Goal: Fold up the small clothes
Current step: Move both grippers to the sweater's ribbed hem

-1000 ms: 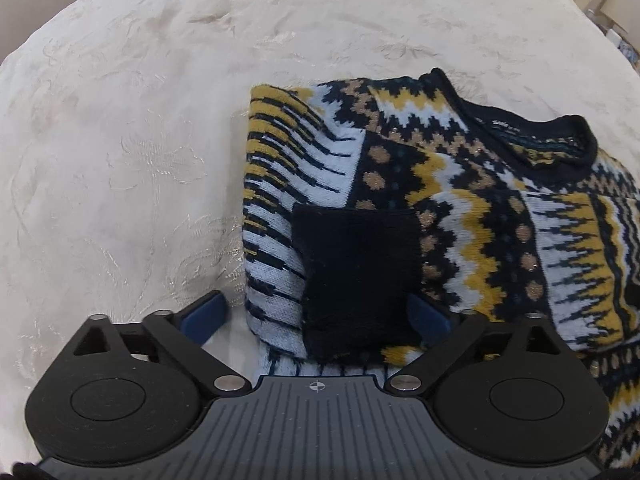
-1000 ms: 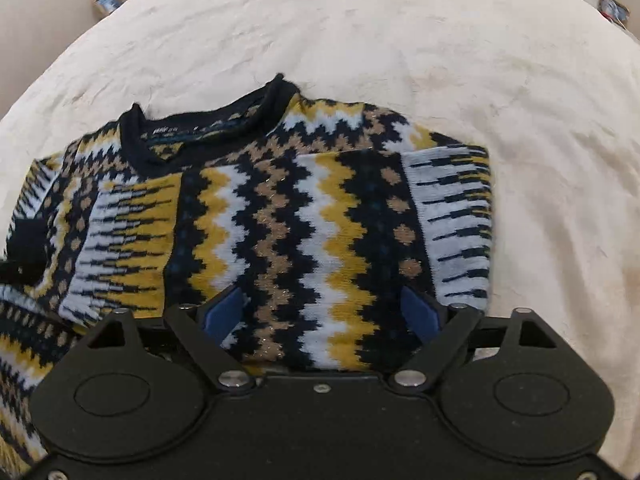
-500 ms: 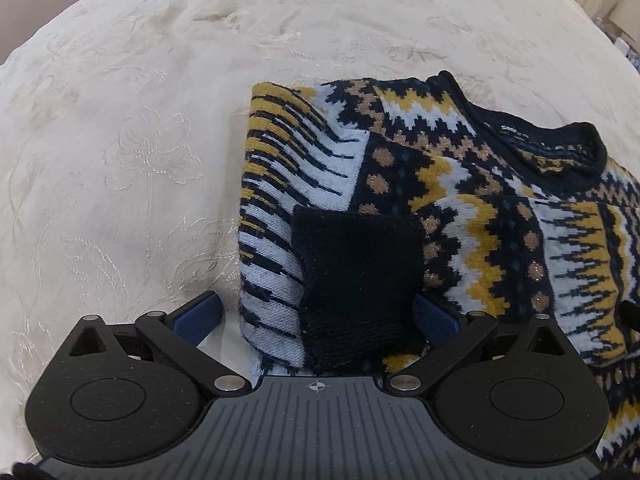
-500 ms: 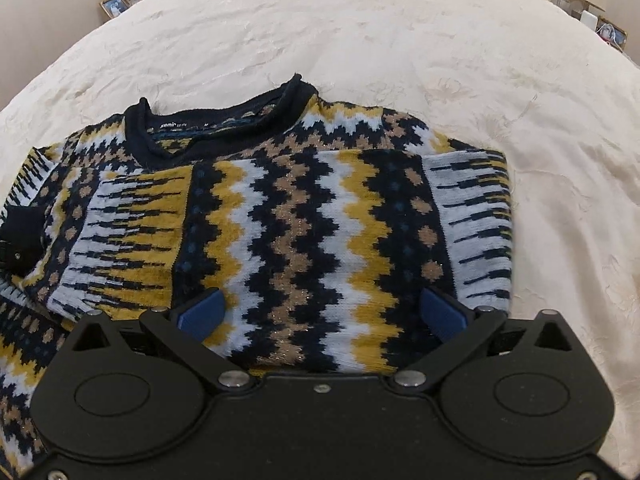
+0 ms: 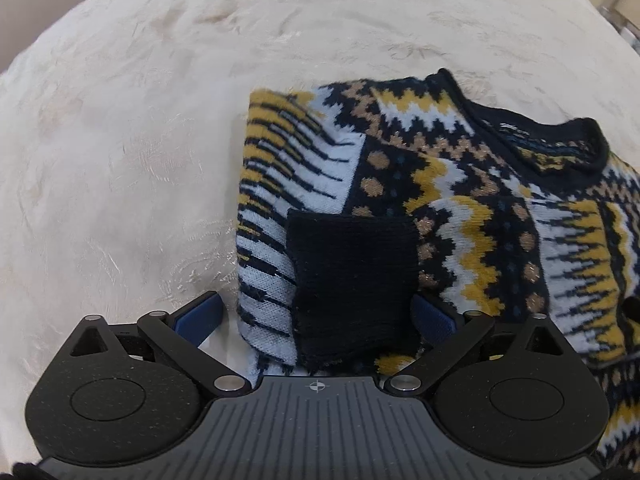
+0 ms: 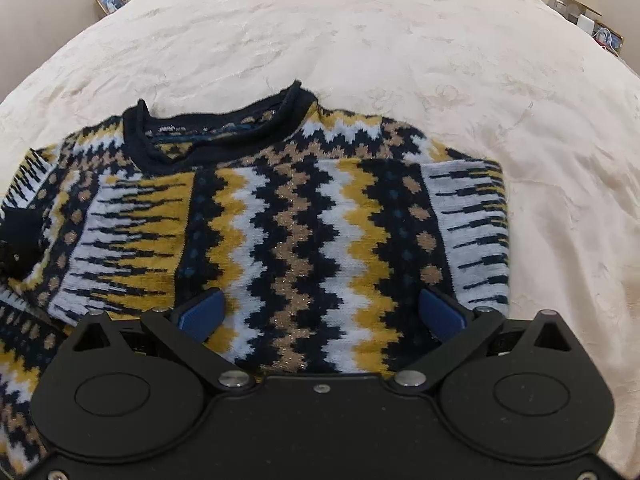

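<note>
A small knitted sweater (image 6: 304,216) in navy, mustard, white and tan zigzags lies on the bed, collar (image 6: 216,128) at the far side, both sleeves folded in over the body. In the left wrist view the sweater (image 5: 460,200) has its black sleeve cuff (image 5: 352,280) lying on top. My left gripper (image 5: 318,320) is open, its blue pads either side of the cuff and the sweater's left edge. My right gripper (image 6: 322,312) is open and empty, low over the right folded sleeve.
The cream embroidered bedspread (image 6: 400,32) stretches all round the sweater. Picture frames and small items stand at the far left (image 6: 112,0) and far right (image 6: 604,32) beyond the bed.
Both grippers have pulled back slightly from the sweater and stayed open. The sweater has not moved.
</note>
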Action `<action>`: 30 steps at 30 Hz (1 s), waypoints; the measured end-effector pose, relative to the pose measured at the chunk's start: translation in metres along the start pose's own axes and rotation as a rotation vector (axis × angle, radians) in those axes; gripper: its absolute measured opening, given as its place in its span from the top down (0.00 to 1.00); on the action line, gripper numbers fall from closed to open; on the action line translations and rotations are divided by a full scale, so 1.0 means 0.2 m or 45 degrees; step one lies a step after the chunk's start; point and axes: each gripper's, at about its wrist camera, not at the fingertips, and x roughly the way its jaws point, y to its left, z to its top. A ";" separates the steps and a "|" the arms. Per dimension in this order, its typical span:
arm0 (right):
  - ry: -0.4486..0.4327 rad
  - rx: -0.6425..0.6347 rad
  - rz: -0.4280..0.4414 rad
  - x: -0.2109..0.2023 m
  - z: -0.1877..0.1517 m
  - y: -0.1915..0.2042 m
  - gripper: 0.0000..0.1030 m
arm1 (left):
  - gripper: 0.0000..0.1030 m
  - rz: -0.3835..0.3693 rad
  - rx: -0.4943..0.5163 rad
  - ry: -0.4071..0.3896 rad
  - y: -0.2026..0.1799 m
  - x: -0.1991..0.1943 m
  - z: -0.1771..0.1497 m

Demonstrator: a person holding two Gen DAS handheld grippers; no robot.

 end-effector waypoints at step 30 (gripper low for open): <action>0.115 0.038 0.166 -0.82 -0.80 0.00 0.09 | 0.20 -0.175 0.086 0.110 0.13 -0.62 -0.94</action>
